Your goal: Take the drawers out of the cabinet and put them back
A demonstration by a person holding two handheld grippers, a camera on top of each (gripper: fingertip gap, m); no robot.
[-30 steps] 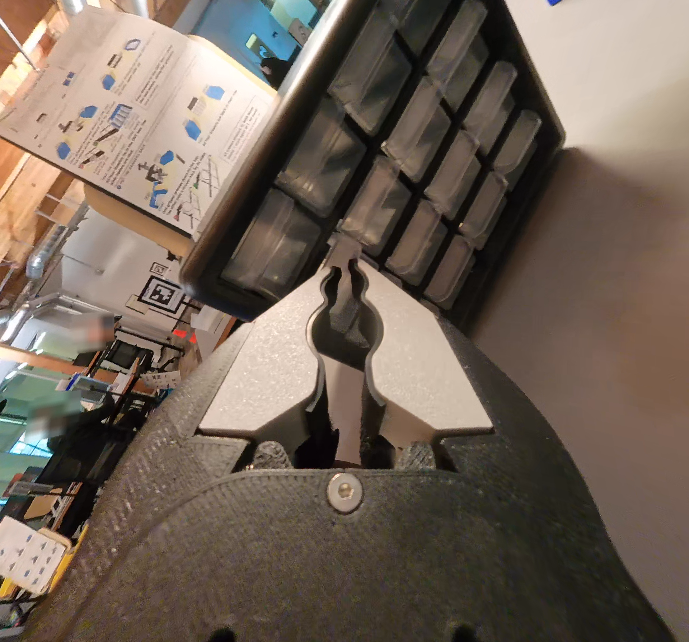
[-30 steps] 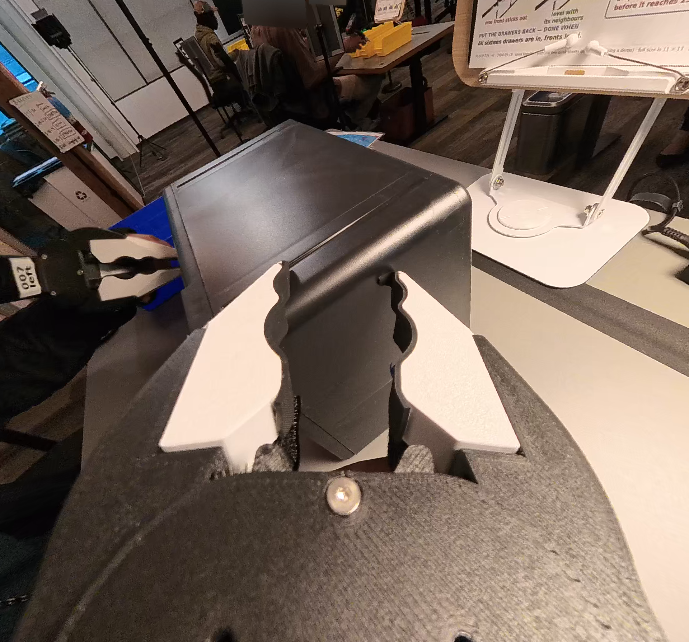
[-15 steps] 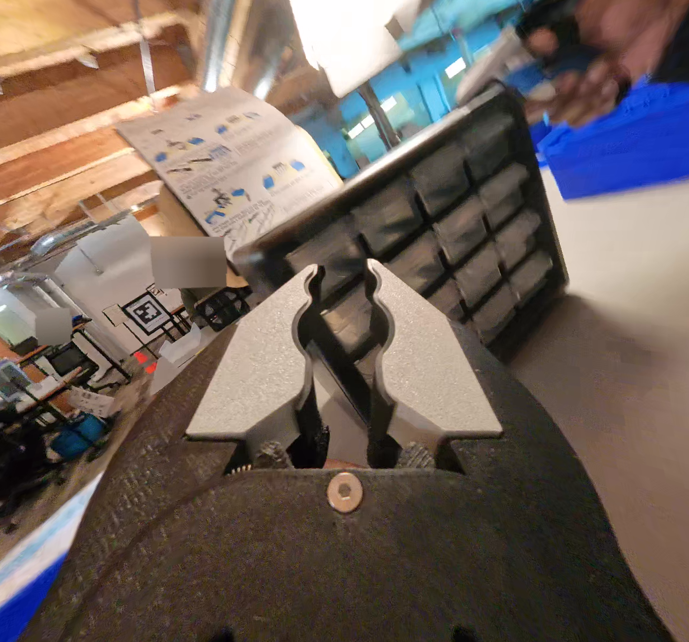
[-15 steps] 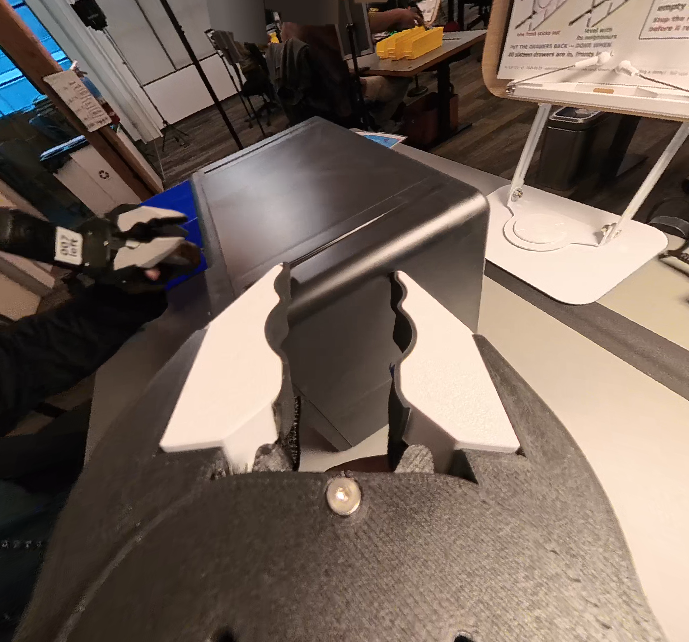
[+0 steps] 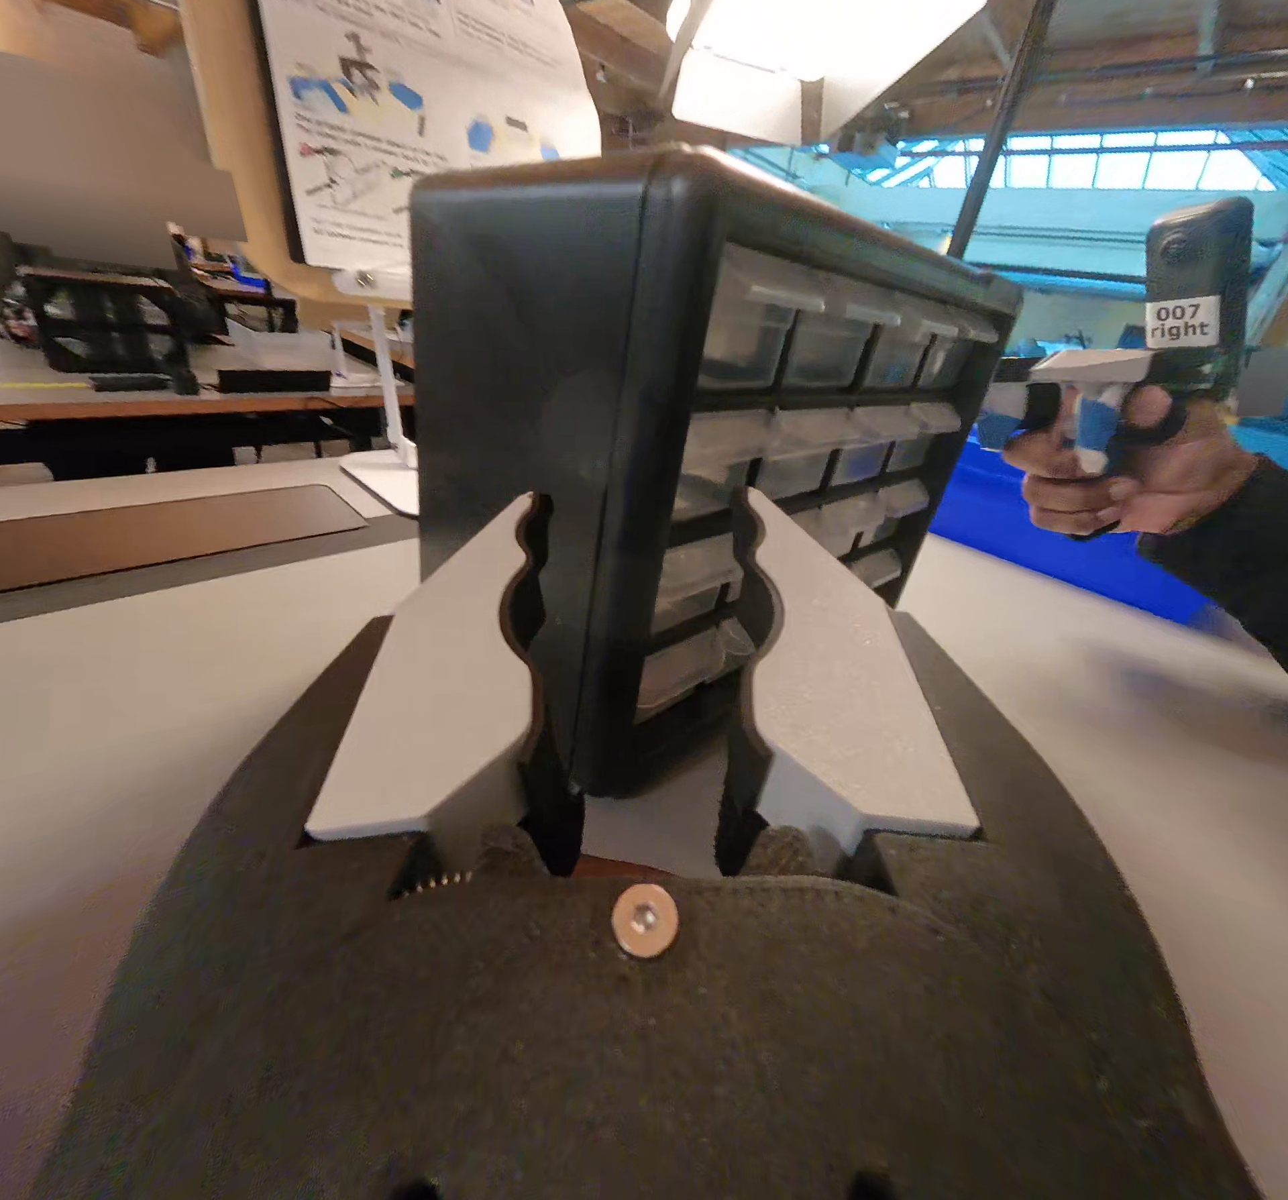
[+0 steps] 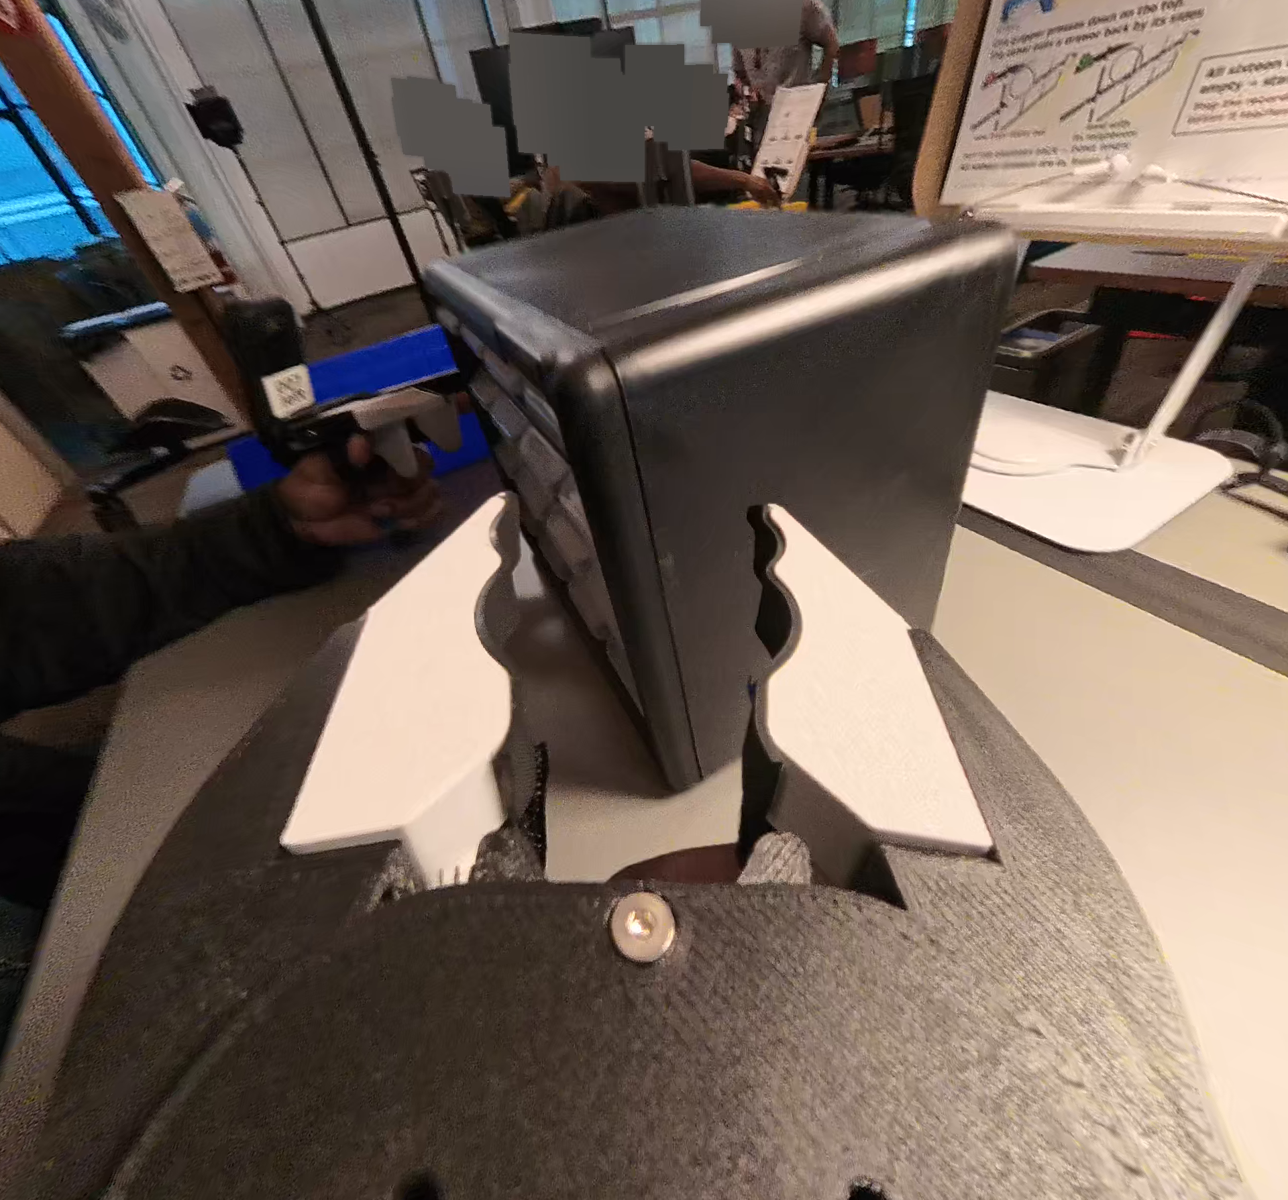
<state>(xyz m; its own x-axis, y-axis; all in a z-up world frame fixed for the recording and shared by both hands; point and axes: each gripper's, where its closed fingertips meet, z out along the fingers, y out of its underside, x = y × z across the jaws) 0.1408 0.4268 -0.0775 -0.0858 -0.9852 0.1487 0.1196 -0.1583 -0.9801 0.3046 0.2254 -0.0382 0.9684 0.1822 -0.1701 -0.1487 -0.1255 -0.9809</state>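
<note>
The black cabinet [image 5: 543,400] stands upright on the pale table, with clear drawers [image 5: 808,344] in rows filling its front. My left gripper [image 5: 640,497] is open and holds nothing. It faces the cabinet's left front corner, and the fingers do not press on it. My right gripper [image 6: 635,506] is open and holds nothing. It faces the other front corner of the cabinet [image 6: 801,400], with the drawer fronts [image 6: 530,442] to its left. Each view shows the other gripper farther off, held in a hand in front of the drawers: the right one [image 5: 1045,393] and the left one [image 6: 418,428].
A blue bin [image 5: 1010,511] lies beyond the cabinet's front and also shows in the right wrist view [image 6: 376,358]. An instruction board [image 6: 1115,51] on a white stand [image 6: 1080,490] stands behind the cabinet. A dark mat strip [image 5: 174,525] lies on the table. People sit at desks far off.
My left gripper was shut on a drawer's front tab, let it go, opened and drew back to the cabinet's corner. My right gripper swung round the cabinet toward its front and opened wider.
</note>
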